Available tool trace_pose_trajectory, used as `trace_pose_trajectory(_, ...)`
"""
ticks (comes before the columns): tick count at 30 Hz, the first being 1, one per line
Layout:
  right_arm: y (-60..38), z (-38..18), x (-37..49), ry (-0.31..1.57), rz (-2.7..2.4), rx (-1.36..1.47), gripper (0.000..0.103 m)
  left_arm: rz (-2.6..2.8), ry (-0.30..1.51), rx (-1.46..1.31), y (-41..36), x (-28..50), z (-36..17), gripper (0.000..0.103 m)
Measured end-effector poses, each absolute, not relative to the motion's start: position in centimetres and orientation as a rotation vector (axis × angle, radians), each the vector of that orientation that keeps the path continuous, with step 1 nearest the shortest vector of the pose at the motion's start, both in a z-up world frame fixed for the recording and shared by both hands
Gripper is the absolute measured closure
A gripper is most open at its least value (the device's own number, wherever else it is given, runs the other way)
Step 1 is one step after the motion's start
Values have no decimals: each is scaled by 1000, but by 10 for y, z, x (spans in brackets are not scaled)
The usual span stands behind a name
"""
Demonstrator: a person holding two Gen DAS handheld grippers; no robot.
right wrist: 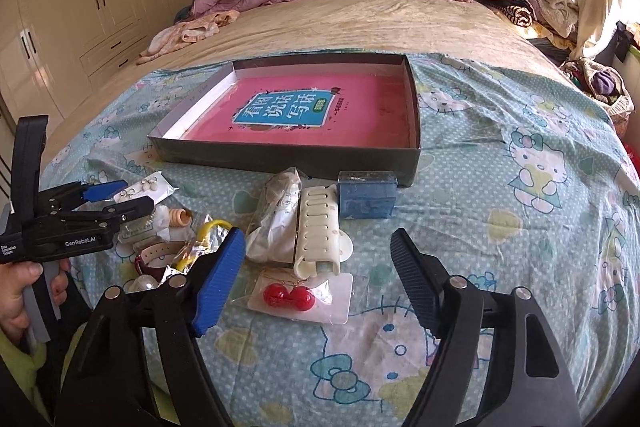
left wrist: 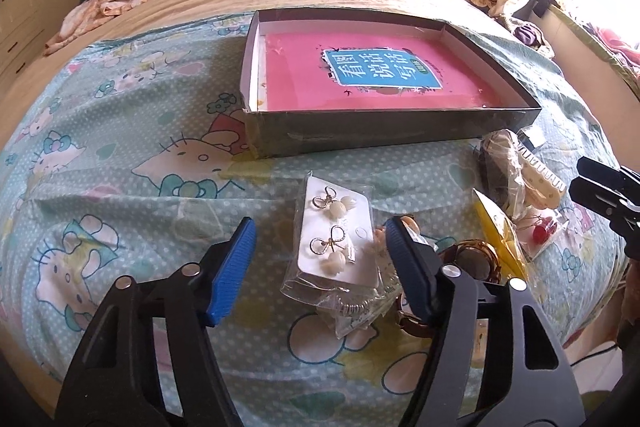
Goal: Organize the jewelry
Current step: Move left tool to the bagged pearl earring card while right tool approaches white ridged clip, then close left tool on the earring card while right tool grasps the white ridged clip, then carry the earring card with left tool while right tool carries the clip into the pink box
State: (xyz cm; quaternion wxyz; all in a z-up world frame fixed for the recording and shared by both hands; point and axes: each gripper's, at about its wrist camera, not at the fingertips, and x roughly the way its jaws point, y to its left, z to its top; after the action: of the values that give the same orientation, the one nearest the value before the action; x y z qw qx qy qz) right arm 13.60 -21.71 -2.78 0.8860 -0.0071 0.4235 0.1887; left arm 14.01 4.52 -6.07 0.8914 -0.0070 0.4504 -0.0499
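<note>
Left gripper (left wrist: 322, 245) jaws stand spread around the bow earring card (left wrist: 338, 235), pads clear of it. Right gripper (right wrist: 318, 255) jaws stand spread around the red earring card (right wrist: 302, 293), likewise clear. Both cards lie on the patterned sheet (right wrist: 500, 187), near the shallow box (right wrist: 280, 151) behind them.

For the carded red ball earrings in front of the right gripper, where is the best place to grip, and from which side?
Grip the red earring card by its bare right edge, where the white card lies flat and clear of the beads. Probably come from above with the right gripper, one finger sliding under that edge. The cream hair clip crowds the far side, and the raised beads would likely slip.
</note>
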Motion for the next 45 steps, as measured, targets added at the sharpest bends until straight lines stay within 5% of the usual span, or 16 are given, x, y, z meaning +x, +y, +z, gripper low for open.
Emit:
trace_pose_trajectory(10,-206,-64,158,960,430,-37,77,-123,956,0,47,150,-67,61)
trace_pose_trajectory(14,-205,-63,157,936,434,-24,77,-141,964,-10,47,155,-70,67)
trace_pose_trajectory(18,-212,-54,156,916,445,8,78,-179,953,-38,47,158,-67,92)
trace_pose_trajectory(21,-217,-45,154,900,456,33,78,-200,932,-58,45,157,-59,96)
trace_pose_trajectory(45,-239,15,198,717,414,81,78,-173,844,-130,65,200,-14,97)
